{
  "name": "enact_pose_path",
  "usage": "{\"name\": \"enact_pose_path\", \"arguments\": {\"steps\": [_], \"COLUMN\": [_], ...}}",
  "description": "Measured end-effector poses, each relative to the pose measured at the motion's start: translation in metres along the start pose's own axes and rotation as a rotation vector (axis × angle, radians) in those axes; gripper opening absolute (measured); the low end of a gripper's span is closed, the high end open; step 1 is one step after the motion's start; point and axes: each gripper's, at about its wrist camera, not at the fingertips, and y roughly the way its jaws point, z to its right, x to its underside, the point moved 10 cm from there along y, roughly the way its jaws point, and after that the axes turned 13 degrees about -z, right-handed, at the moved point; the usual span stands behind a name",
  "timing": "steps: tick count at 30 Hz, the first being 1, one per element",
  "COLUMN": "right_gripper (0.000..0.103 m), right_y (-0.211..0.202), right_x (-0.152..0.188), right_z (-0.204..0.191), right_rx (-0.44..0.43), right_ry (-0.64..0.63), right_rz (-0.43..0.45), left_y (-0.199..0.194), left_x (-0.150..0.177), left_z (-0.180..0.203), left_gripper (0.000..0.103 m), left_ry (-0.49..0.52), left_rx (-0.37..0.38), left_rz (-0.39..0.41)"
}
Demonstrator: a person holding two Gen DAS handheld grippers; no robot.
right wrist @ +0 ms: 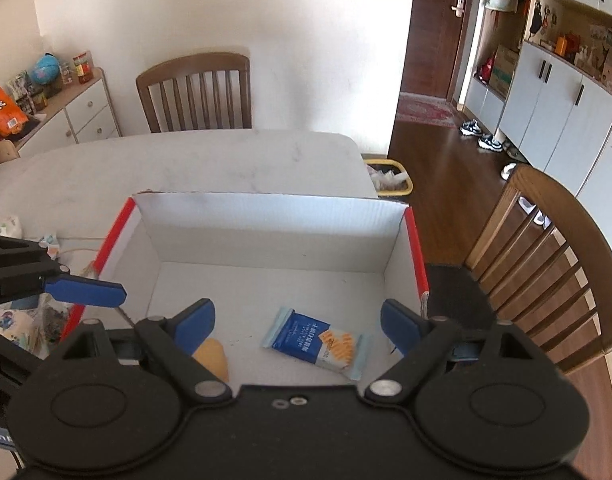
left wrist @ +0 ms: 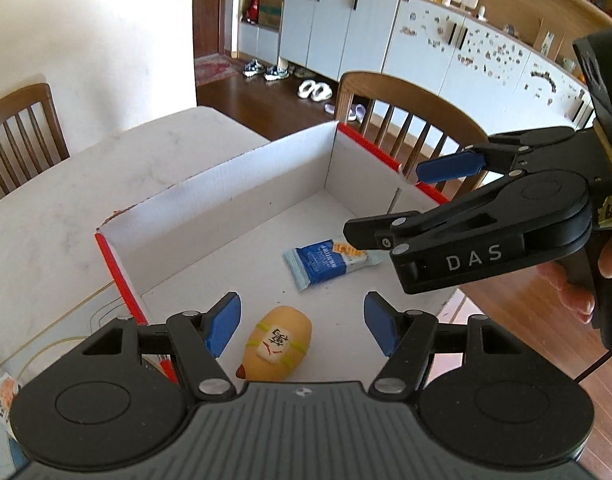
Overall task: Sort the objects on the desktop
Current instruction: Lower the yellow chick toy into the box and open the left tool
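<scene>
Far left, loose packets (right wrist: 14,328) lie on the table (right wrist: 226,160) just outside the box's red-edged wall; those look like what's left to sort.

Left gripper (left wrist: 302,324) hangs over the box's (left wrist: 226,208) near-left corner, jaws apart, nothing btwn the blue pads. Right below it, inside the box, lies the tan pencil-shaped toy (left wrist: 278,344), apart from both pads.

Mid-box: the blue biscuit packet (right wrist: 317,342) lies flat on the floor, near the toy but not touching.

Right gripper (right wrist: 298,330) sits over the packet, jaws spread, empty too.

Judgement: two items are binned, both claws released, so the step in hand is clearing the box and going for the next item. To do it well: lift straight out w/o clipping the cardboard walls, keep the two grippers apart since they're close over the box, send the left one to the packets on its own side, and come down w/ jaws wide around one packet only.
</scene>
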Motion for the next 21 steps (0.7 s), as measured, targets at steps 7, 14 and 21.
{"name": "enact_pose_path", "arguments": {"steps": [7,14,21], "right_gripper": [0.090,0.090,0.090], "right_y": [-0.013,-0.029,-0.047], "right_x": [0.007,0.012,0.019], "right_z": [-0.013,-0.029,-0.053], "right_rx": [-0.001,0.009,0.021], "right_ry": [-0.009,0.000,0.012], "right_rz": [0.029,0.070,0.104], "left_y": [-0.019,-0.045,-0.072], "left_x": [0.008,0.023,0.048], "left_z": [0.006,0.006,-0.002], "left_gripper": [0.067,0.067,0.067], "left_ry": [-0.028,-0.030,-0.015], "left_rx": [0.010,0.013,0.016], "left_rz": [0.054,0.116,0.174]}}
